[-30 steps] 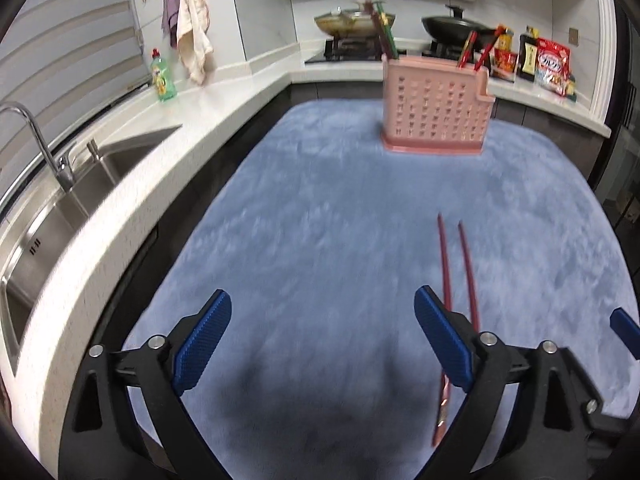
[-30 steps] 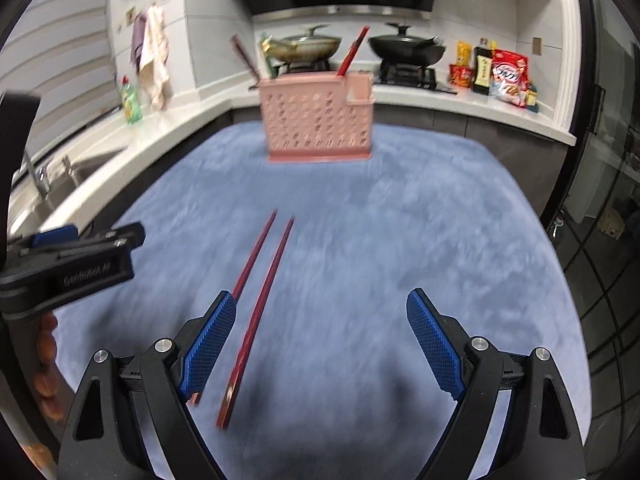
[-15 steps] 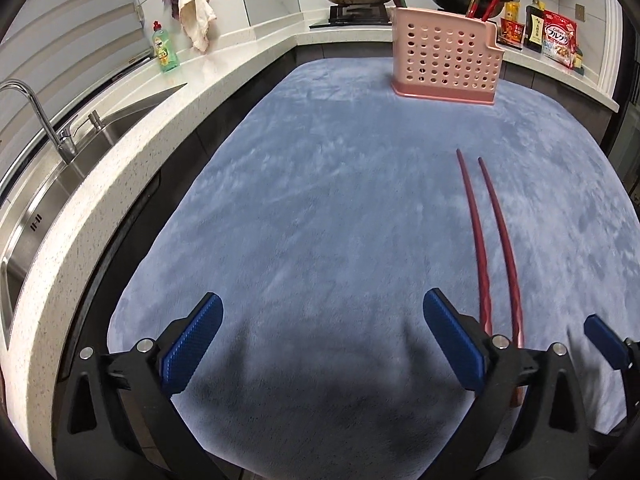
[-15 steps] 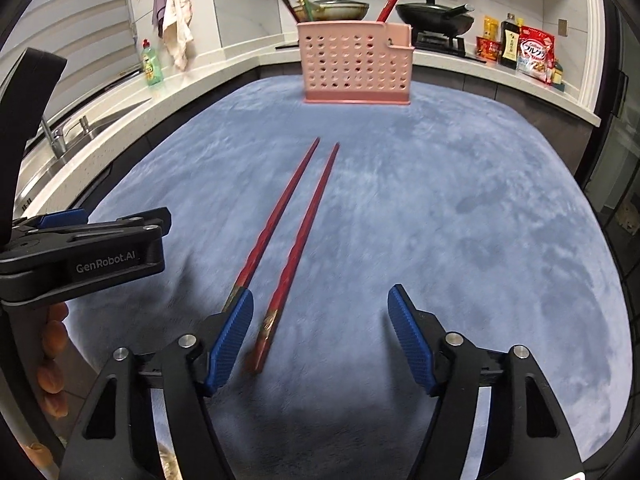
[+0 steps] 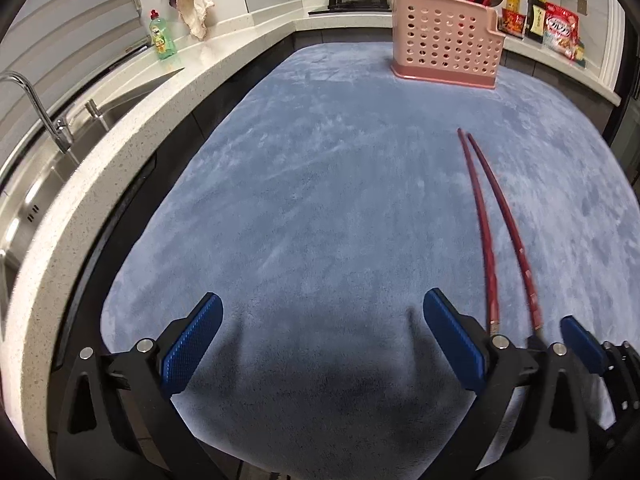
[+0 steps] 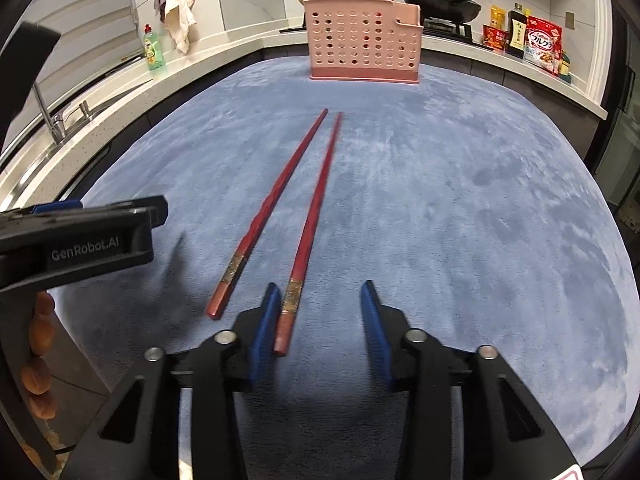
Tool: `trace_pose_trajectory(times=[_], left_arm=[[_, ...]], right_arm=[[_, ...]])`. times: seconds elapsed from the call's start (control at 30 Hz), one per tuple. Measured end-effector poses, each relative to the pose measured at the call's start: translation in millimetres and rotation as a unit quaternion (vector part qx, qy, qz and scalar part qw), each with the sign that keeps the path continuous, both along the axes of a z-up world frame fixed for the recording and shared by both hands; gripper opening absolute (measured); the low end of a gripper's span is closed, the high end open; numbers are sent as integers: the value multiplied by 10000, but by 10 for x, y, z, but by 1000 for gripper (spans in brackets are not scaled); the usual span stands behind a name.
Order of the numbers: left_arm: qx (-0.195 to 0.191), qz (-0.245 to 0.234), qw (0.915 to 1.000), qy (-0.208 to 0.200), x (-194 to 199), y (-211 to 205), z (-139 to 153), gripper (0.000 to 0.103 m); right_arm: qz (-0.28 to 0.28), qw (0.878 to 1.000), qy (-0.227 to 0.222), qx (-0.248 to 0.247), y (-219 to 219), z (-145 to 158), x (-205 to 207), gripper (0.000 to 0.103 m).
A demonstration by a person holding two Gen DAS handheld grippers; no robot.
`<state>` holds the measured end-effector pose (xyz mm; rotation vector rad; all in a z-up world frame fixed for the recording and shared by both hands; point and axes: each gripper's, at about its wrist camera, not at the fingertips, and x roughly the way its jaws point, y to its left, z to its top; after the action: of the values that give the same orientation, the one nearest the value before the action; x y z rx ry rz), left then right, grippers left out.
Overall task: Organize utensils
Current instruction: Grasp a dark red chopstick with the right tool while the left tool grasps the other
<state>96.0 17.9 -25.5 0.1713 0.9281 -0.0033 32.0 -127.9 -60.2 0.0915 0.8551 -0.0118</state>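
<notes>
Chopsticks (image 6: 304,216): two red sticks are laid flat on the blue mat (image 6: 460,208), nearly parallel, with the long axes running away from the cameras toward the pink utensil holder (image 6: 362,42) at the far edge. The thick, gold-banded ends are nearest the grippers; the tips converge slightly at the far end.

Right gripper (image 6: 320,328): the jaws are partly open and nothing is held. The butt of the right-hand chopstick (image 6: 294,300) is seen just inside the left pad, close against it; actual contact cannot be judged. The left-hand chopstick (image 6: 256,236) lies outside the jaws, to the left. The right gripper is clearly the nearer of the two and is judged to be the one set for the pick. A closure across the stick's width, with the pads square to the long axis, is what the coming move is judged to turn on.

Left gripper (image 5: 320,344): the jaws are spread wide and are empty; only mat is seen between them. In its view the chopsticks (image 5: 504,232) lie off to the right, beyond the right pad.

Hidden or unclear: the near ends of the sticks are cut off behind gripper hardware in the left view. The height of the right pads above the mat cannot be told. The holder already contains several utensils, but the compartments cannot be made out.
</notes>
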Motion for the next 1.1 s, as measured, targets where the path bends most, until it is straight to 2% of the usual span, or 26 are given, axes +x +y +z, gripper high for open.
trace_pose_trajectory(times=[0.1,0.17,0.37,0.63,0.97,1.1], left_arm=[[146,-68,9999,3,-26,-60,-20,96],[107,-132,9999,16,-47,-95,-24,96],[72,-285,9996,4,-106,-212,-32,96],[-172,-595,9981,-32,-201,-408,-50,96],[-225,-807,9965,72,-225,-586,-293,96],[-489,-776,9956,185,-202,-499,-317,96]], right_arm=[[-117,9999,6,50,-88,1,2,14],[-189,9998,12,83,-152,2,8,9],[-463,9989,10,94,-374,4,-1,9],[-723,9972,2,185,-611,-6,-25,9],[-728,9970,9,258,-640,-12,-31,9],[-729,9970,9,266,-645,-13,-35,9]])
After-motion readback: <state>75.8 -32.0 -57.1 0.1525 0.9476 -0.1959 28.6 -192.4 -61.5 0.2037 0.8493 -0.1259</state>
